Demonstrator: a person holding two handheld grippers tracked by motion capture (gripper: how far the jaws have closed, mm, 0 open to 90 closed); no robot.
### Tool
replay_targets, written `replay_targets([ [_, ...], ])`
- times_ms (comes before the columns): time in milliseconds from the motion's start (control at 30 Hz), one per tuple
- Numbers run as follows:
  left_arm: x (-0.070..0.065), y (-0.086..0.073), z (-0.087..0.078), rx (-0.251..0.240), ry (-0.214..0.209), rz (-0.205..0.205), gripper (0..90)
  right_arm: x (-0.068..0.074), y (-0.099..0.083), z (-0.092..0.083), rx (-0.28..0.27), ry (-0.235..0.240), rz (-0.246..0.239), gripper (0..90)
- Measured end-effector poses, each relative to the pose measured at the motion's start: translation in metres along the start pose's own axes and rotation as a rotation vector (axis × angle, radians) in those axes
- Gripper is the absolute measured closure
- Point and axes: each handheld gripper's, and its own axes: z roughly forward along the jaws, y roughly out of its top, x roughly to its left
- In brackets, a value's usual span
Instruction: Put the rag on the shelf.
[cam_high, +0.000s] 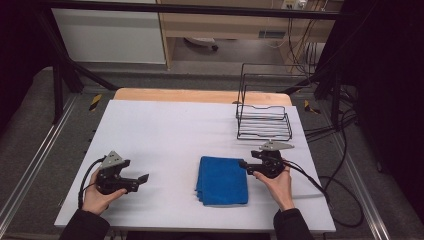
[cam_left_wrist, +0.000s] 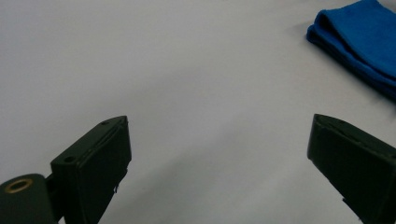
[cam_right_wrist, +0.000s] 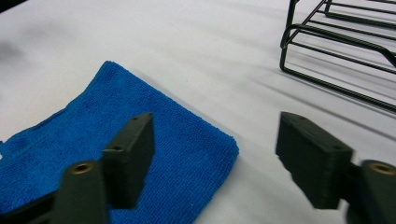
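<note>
Right hand-held gripper (cam_high: 245, 164): jaws spread wide, empty, poised at 3 o'clock edge of folded blue towel (cam_high: 223, 180), near its far corner. Left hand-held gripper (cam_high: 144, 178): released, empty, hovering over bare counter (cam_high: 165, 125), well apart from towel at its 9 o'clock. Towel lies flat, centre-front of counter. Wire rack (cam_high: 264, 120) at towel's 1 o'clock, nothing in it. Judgement: nothing done yet; grasp and any placing remain.

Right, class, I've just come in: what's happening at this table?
A person sits at a white table with tongs in each hand. The right tongs are open at the far right corner of a folded blue cloth, not gripping it. The left tongs are open over bare table, apart from the cloth. A black wire rack stands behind, with nothing in it.
</note>
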Motion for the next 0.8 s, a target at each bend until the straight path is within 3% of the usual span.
replay_targets([
  [167,-0.008,0.012,0.005,0.006,-0.008,0.001,6.5,-0.002,-0.006,-0.006,-0.001,0.043,0.009,11.3],
  [333,-0.018,0.025,0.013,0.010,-0.011,0.013,6.6,-0.002,-0.010,-0.010,0.004,0.051,0.004,6.2],
  [800,-0.056,0.065,0.053,0.021,-0.055,0.036,9.9,-0.004,-0.023,-0.023,-0.002,0.045,0.011,4.2],
])
